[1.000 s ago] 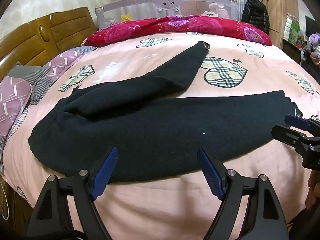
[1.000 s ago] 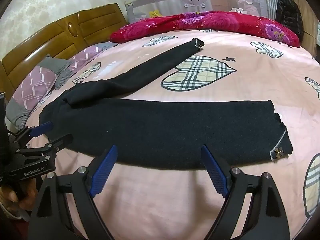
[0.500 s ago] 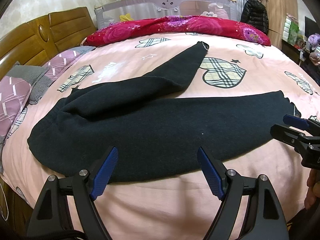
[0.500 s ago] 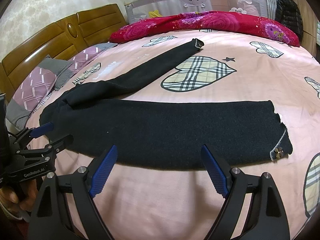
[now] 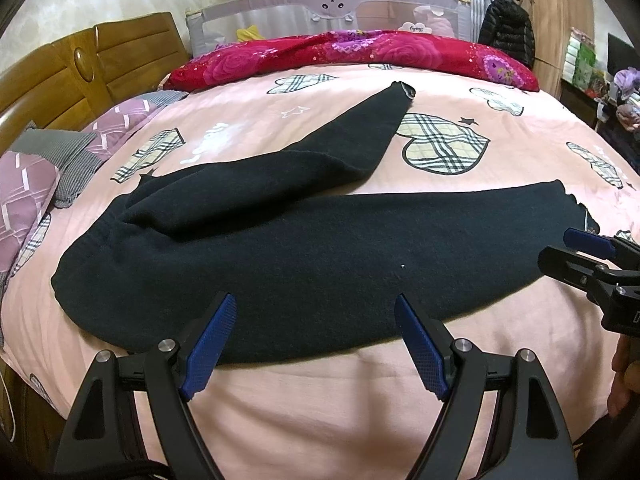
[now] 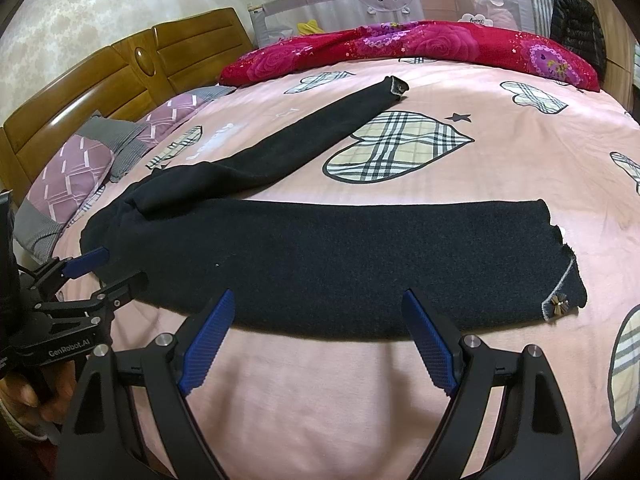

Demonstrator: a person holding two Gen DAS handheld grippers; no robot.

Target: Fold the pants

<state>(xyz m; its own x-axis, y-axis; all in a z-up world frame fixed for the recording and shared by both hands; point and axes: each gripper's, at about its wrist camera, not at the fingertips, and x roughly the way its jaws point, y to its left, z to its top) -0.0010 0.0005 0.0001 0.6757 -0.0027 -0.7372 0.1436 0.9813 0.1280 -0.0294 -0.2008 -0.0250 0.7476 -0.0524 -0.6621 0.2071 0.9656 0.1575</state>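
1. Left gripper (image 5: 316, 344) and right gripper (image 6: 320, 340) hover spread wide, holding nothing, just short of the pants' near edge.
2. Black pants (image 5: 304, 248) lie flat on the bed (image 5: 320, 400): thick, soft, probably limp.
3. The far leg's cuff (image 6: 394, 85) looks easiest to pinch.

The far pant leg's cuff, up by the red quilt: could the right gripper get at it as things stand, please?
Probably yes. The right gripper is open and empty near the bed's edge, and only flat pink sheet and the near leg lie before the cuff; it is a long reach.
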